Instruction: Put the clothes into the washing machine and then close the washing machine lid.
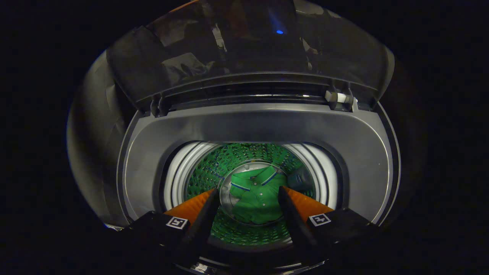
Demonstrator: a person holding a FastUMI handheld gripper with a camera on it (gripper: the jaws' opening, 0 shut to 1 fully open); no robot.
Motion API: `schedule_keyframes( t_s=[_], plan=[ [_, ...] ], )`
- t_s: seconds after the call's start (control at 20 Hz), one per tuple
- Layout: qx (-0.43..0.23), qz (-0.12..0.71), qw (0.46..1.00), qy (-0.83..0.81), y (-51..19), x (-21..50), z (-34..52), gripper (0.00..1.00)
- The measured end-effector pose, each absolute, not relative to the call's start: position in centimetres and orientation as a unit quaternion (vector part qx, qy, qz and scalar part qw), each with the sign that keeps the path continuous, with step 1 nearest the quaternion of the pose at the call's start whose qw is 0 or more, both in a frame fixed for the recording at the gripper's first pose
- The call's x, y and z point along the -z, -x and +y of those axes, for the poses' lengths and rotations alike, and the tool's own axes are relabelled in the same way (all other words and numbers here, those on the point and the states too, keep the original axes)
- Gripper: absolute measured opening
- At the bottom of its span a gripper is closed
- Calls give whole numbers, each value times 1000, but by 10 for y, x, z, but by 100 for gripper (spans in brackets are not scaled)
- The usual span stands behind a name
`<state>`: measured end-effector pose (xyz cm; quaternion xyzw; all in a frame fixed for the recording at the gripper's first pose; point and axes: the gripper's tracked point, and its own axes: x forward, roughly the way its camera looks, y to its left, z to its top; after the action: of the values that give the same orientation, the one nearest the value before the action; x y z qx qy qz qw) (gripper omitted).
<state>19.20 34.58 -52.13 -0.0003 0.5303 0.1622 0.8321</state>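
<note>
Green clothes [256, 198], seemingly one collared shirt with blue-striped trim, lie at the bottom of the washing machine [355, 152] drum [214, 172]. Above the opening, the hand-held gripper [249, 198] hovers spread wide, holding nothing. At 12 o'clock beyond the drum, one lid [248, 53] stands raised. No writing is legible.

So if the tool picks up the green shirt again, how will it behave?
The green shirt lies crumpled on the drum floor, so it would probably hang limp and drape. It looks like thin fabric, likely light. The tool is open above it, holding nothing.
</note>
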Motion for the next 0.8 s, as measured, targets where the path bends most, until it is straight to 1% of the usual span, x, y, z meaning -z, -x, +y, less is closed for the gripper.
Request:
schedule_keyframes(
  t_s=[0.15,0.3,0.55,0.8],
  plan=[
    [-165,511,844,-8,-190,495,343,99],
    [-168,476,863,-15,-191,450,339,99],
    [-179,408,895,-31,-199,352,340,99],
    [-193,320,927,-32,-233,248,352,99]
  ],
)
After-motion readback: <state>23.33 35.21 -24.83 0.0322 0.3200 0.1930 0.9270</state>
